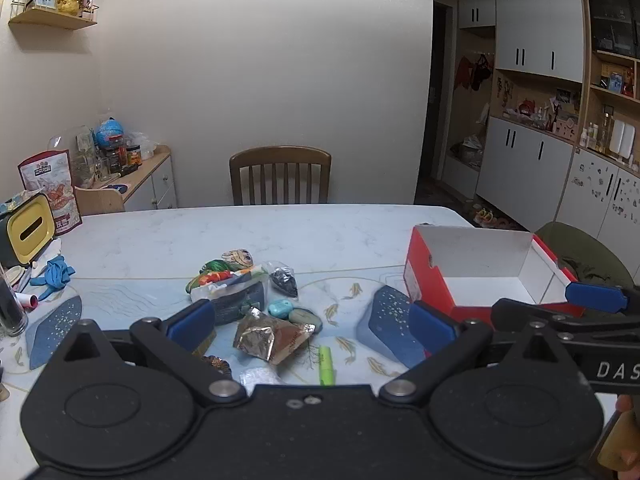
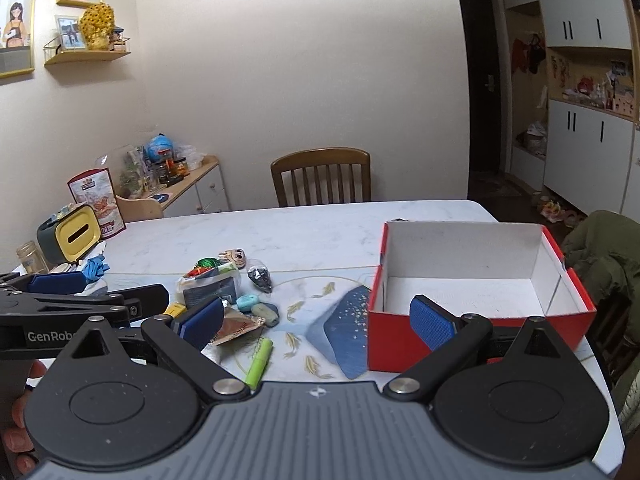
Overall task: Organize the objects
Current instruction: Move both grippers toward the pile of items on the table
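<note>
A white marble table (image 1: 280,232) is filling the middle of both views, with a wooden chair (image 1: 280,176) standing behind it at centre. A red box (image 2: 472,276) with a white inside is sitting open on the right side of the frame, with nothing visible inside it. In the right wrist view it is lying just behind the right-hand finger of the right gripper (image 2: 320,320), whose jaws are standing wide apart and holding nothing. In the left wrist view the left gripper (image 1: 312,324) is likewise gaping, with nothing between its jaws, at lower centre.

A small heap of objects is lying at centre frame, left of the box and beyond the fingertips. A dark pouch (image 1: 240,300) is sitting just by the left gripper's left finger. A crumpled foil packet (image 1: 272,336) is lying between the left gripper's fingers, with a teal pebble-shaped piece (image 1: 280,308) just behind it. A green marker (image 1: 326,364) is lying nearest the camera, at lower centre, apart from the heap. A small clear bag of dark bits (image 1: 284,280) is resting at the heap's far right edge.
</note>
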